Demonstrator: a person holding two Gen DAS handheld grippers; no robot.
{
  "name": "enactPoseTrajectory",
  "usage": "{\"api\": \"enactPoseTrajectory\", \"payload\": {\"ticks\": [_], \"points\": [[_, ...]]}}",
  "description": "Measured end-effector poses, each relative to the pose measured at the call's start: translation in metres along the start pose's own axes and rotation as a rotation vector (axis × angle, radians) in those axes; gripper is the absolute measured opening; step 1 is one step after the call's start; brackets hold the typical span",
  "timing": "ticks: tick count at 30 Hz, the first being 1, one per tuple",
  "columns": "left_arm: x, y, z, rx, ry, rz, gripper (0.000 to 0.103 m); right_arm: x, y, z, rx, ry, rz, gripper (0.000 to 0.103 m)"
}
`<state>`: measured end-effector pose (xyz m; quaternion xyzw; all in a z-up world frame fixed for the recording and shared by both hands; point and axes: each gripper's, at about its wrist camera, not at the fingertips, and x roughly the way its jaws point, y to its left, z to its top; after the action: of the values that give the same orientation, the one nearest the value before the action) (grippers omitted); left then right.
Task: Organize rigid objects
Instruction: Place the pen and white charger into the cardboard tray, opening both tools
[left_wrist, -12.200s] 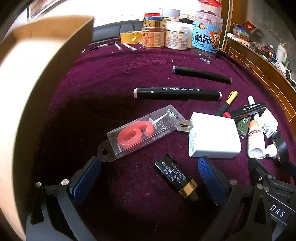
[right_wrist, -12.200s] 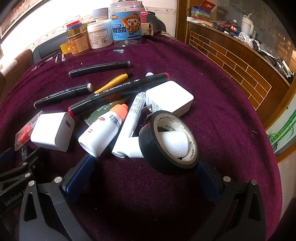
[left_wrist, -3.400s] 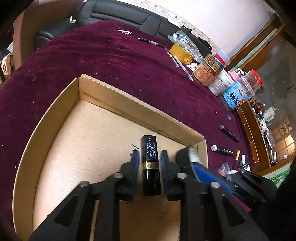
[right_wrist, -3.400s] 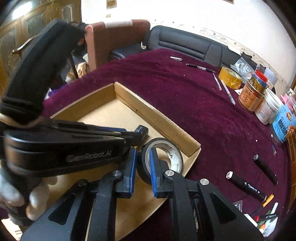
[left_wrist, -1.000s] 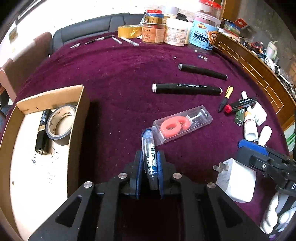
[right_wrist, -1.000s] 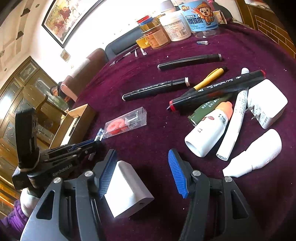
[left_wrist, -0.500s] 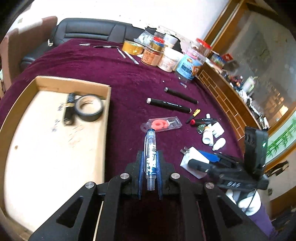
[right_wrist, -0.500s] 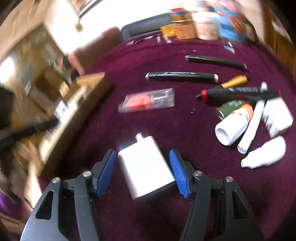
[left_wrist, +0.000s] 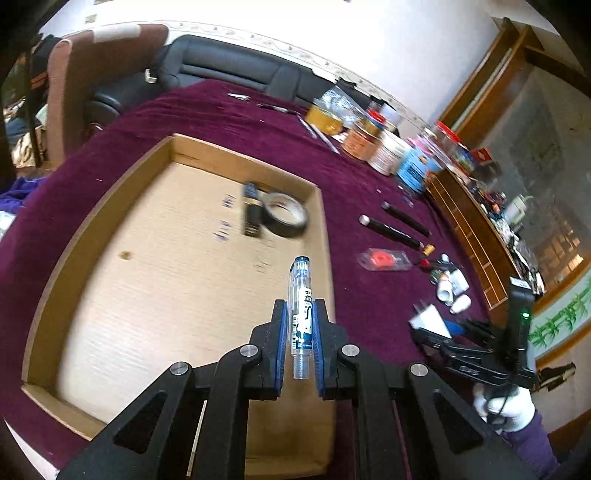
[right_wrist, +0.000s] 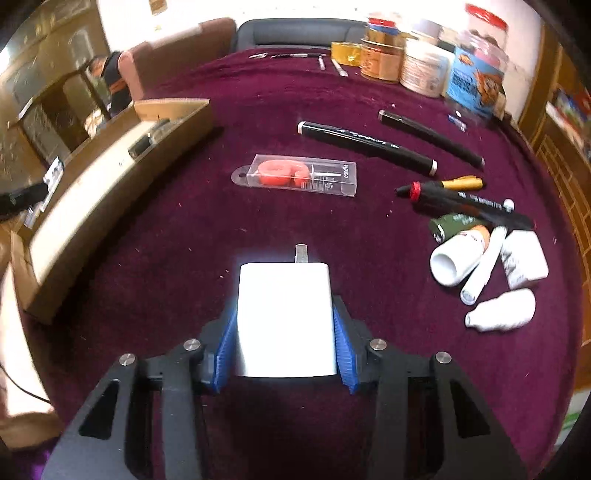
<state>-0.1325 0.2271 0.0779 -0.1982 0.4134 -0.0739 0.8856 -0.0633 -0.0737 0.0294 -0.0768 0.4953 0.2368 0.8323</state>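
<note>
Two grippers each carry one thing. Clamped between the blue pads of the left gripper (left_wrist: 300, 325) is a clear plastic pen with a blue cap end and a printed label (left_wrist: 301, 314); it stands lengthwise along the fingers, its cap end reaching out past the fingertips and its other end back between the arms. Gripper and pen hang over the near right part of a shallow brown cardboard box (left_wrist: 74, 240) that sits on the dark purple velvet tablecloth (left_wrist: 351, 206). Inside the box, toward its far right corner, a roll of black tape (left_wrist: 283, 218) lies flat, with a small black tube banded in gold (left_wrist: 251, 213) just beside it on the left; the two look to be touching, though blur hides the seam.

The right gripper (right_wrist: 283, 334) has just been closing its jaws, and its blue pads now press on the two sides of a white block-shaped plug charger (right_wrist: 285, 317), whose metal prongs point away from the camera. Charger and gripper sit over the cloth, well apart from the box at the left. Ahead of them lies a clear plastic case holding a red ring-shaped piece (right_wrist: 295, 176), and beyond it two black marker pens (right_wrist: 365, 146).
</note>
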Motion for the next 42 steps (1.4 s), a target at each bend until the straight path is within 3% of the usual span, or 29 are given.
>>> {"api": "enactPoseTrajectory", "payload": {"ticks": [5,10,14,22,29,32,34,38,42], "points": [[-0.004,0.027,0.016,-0.019,-0.004,0.047,0.010,-0.023,0.000,0.016,0.084,-0.061,0.105,0.045],[0.012,0.044,0.045,0.013,0.002,0.109,0.010,-0.028,0.030,0.052,0.111,-0.084,0.257,0.045],[0.040,0.063,0.070,-0.008,0.040,0.127,0.010,-0.006,0.062,0.085,0.133,-0.049,0.376,0.045],[0.093,0.092,0.101,-0.082,0.121,0.121,0.010,0.063,0.122,0.140,0.192,0.028,0.481,0.045],[0.093,0.117,0.105,-0.181,0.105,0.045,0.013,0.113,0.140,0.164,0.274,0.084,0.496,0.045],[0.070,0.113,0.101,-0.165,0.062,0.044,0.023,0.121,0.140,0.167,0.279,0.093,0.471,0.045],[0.056,0.113,0.100,-0.171,0.030,0.048,0.042,0.125,0.141,0.169,0.277,0.088,0.443,0.045],[0.019,0.117,0.091,-0.202,-0.038,0.017,0.045,0.129,0.146,0.173,0.257,0.087,0.384,0.046],[-0.011,0.124,0.078,-0.234,-0.095,0.015,0.056,0.123,0.156,0.176,0.212,0.054,0.285,0.046]]}}
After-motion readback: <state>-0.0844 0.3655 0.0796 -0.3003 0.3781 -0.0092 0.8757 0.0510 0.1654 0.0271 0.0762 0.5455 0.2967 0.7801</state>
